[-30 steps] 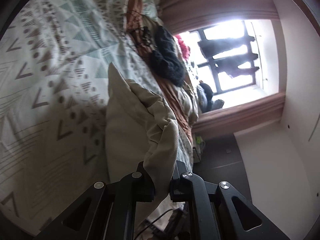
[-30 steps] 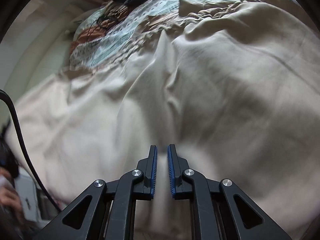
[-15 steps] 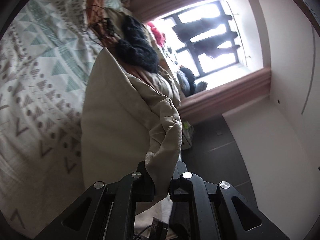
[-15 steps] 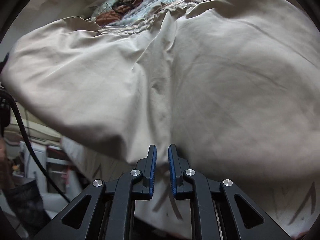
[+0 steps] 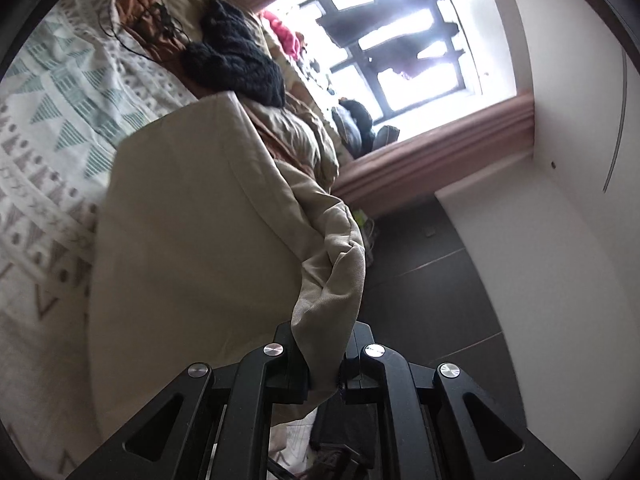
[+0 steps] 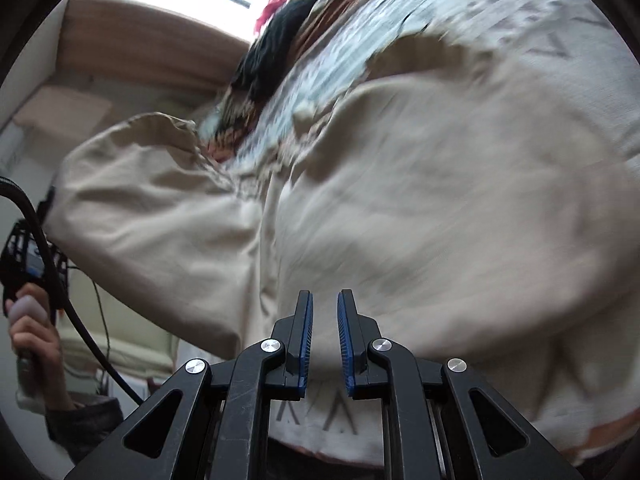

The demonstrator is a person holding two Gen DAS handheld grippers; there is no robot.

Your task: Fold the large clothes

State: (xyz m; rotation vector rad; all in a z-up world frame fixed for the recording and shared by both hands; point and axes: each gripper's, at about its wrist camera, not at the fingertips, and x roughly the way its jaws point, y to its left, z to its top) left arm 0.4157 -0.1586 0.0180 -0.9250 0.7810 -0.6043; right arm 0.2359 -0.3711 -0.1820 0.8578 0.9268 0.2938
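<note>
Beige garment lies partly on the patterned bedspread, 1 bunched edge lifted off the bed. Left gripper jaws clenched on that bunched edge, cloth trailing forward and left of the jaws. Right gripper jaws nearly closed, small gap between the blue pads, nothing gripped; the garment spreads just beyond and above the tips, frame blurred. Judgement: the fold depends on the left-held edge; the right gripper needs a matching edge ahead of it.

Plain beige garment, teal-and-grey triangle-patterned bedspread, black knit
</note>
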